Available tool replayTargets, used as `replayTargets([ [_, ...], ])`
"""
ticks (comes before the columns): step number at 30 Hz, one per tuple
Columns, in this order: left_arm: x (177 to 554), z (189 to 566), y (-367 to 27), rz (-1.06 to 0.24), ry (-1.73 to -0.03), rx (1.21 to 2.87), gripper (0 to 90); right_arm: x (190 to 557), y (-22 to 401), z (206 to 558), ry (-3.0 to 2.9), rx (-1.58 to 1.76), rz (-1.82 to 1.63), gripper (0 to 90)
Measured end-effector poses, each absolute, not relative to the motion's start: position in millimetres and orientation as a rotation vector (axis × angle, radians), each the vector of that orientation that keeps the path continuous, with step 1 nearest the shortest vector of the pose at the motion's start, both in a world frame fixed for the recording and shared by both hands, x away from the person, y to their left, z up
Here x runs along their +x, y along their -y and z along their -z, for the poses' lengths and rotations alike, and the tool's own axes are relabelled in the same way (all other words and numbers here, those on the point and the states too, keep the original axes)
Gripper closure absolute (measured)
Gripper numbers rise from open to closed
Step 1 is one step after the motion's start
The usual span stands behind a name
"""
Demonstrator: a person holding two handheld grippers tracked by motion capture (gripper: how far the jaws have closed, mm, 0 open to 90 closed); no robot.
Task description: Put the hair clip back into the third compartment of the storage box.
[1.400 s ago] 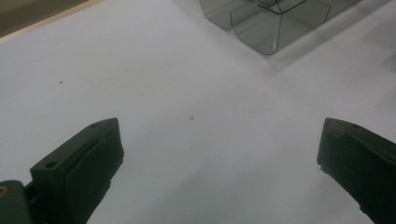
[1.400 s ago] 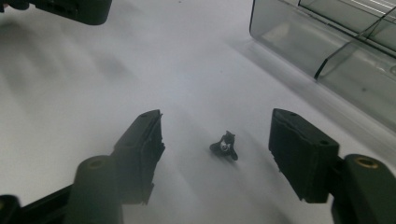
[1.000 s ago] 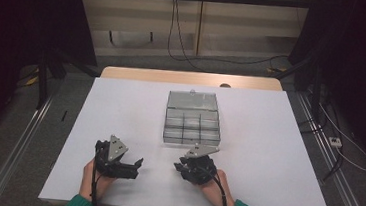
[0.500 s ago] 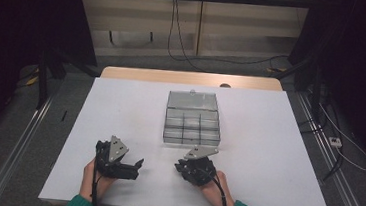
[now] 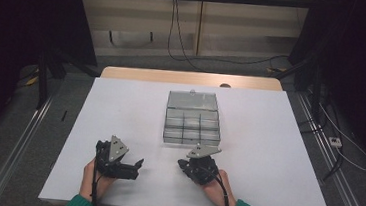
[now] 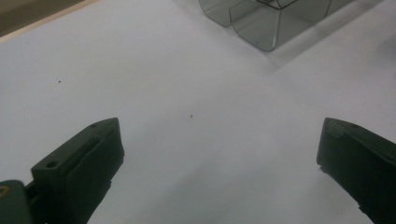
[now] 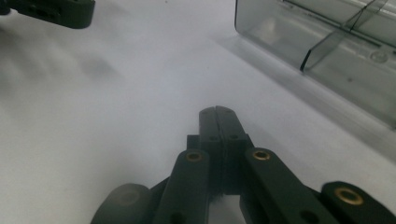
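Both grippers rest on the white bench [image 5: 120, 107] at its near edge, nothing picked up yet. Left gripper [image 5: 138, 165]: jaws wide apart, empty. Right gripper [image 5: 181, 164]: jaws have just been closing, now pressed together on nothing. Clear compartment box [image 5: 191, 118] sits mid-bench, just beyond the right gripper, lid up, so probably the target. Room behind: dark, cables on the floor [image 5: 254, 69].

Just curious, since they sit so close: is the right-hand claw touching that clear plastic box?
Apart. In the high view, a strip of white table separates the right gripper from the clear box; the right gripper view shows bare table between its shut fingers and the box wall.
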State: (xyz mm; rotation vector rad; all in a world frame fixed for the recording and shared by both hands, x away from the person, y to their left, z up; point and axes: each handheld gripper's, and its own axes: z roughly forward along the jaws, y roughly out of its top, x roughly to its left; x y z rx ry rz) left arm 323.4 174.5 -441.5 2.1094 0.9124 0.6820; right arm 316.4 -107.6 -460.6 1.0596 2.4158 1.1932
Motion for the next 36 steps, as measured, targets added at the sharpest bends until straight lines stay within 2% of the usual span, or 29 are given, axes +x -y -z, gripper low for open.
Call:
replayTargets([
  [4, 323.1, 441.3, -174.5, -0.684, -0.908, 2.11, 0.5, 317.6, 110.2, 459.5, -2.414, 1.065, -1.203, 88.3],
  [13, 323.0, 440.6, -174.9, -0.687, -0.911, 2.108, 0.5, 309.6, 121.1, 450.0, -2.466, 1.043, -1.205, 71.7],
  [18, 322.3, 440.0, -174.4, -0.692, -0.909, 2.105, 0.5, 305.9, 122.0, 454.5, -2.492, 1.069, -1.158, 67.6],
  [20, 322.6, 440.4, -174.6, -0.689, -0.91, 2.108, 0.5, 305.3, 120.3, 454.8, -2.494, 1.064, -1.151, 67.9],
  [25, 322.5, 440.1, -174.7, -0.689, -0.91, 2.108, 0.5, 303.1, 116.6, 456.9, -2.493, 1.034, -1.103, 76.9],
  [36, 322.6, 440.2, -174.6, -0.689, -0.907, 2.108, 0.6, 302.8, 117.5, 455.5, -2.493, 1.016, -1.118, 78.4],
])
